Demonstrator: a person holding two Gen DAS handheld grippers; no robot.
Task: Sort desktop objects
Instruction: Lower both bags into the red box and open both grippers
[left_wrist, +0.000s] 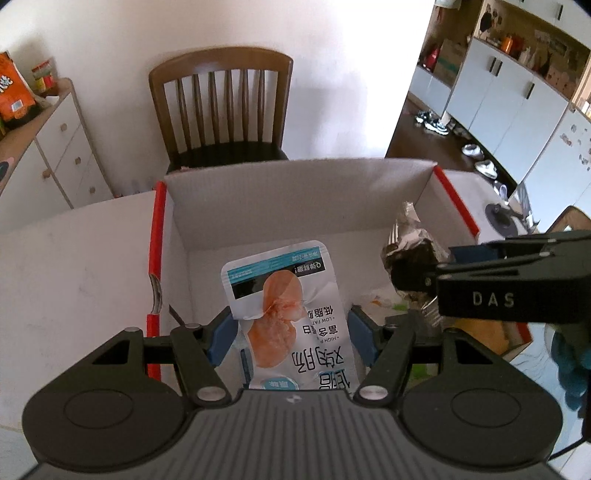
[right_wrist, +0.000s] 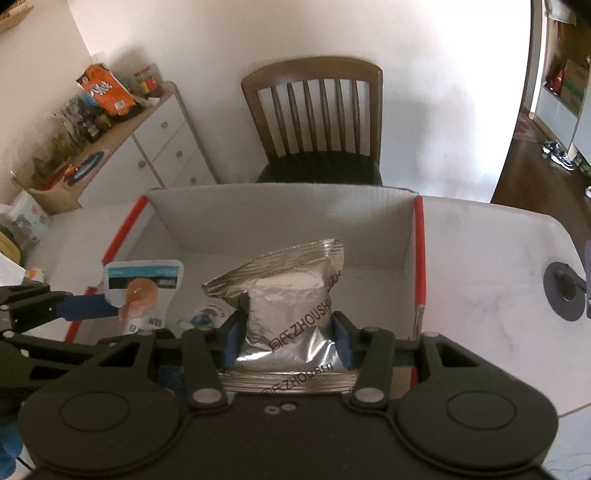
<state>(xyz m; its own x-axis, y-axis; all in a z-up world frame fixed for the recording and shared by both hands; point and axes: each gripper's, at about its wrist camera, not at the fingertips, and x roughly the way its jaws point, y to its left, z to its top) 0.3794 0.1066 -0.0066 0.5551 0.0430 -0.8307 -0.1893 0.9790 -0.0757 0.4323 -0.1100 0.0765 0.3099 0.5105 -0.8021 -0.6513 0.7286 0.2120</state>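
Chicken-breast pouch (left_wrist: 291, 317): flat, thin, floppy plastic, likely light; slick film, so apt to slide through the pads. Best held across the body mid-length, as now, not by the sealed edge. White with teal band, orange meat picture, black Chinese print, "LOW FAT" legible. Upper half stands free at 12 o'clock from the jaws, creased near the middle.

Foil snack bag (right_wrist: 288, 306): silver, puffed, crinkly, soft; probably light and crushable, contents unknown. Grip across the lower body, clear of the pleated top seam. "ZHOUSHI" lettering down the side.

Left gripper (left_wrist: 291, 338): blue pads clamped on both sides of the pouch, jaws roughly half spread.

Right gripper (right_wrist: 286, 338): pads pressed into the foil bag's flanks, jaws fairly narrow, foil dented inward.

Both items hang over the open cardboard box (right_wrist: 280, 218), white inside, red tape on the side rims; pouch at 9 o'clock of the foil bag in the right wrist view. Some small wrappers on the box floor, too blurred to name.

Box on a white table (right_wrist: 491, 280). Wooden chair (right_wrist: 314, 122) at 12 o'clock beyond the box.
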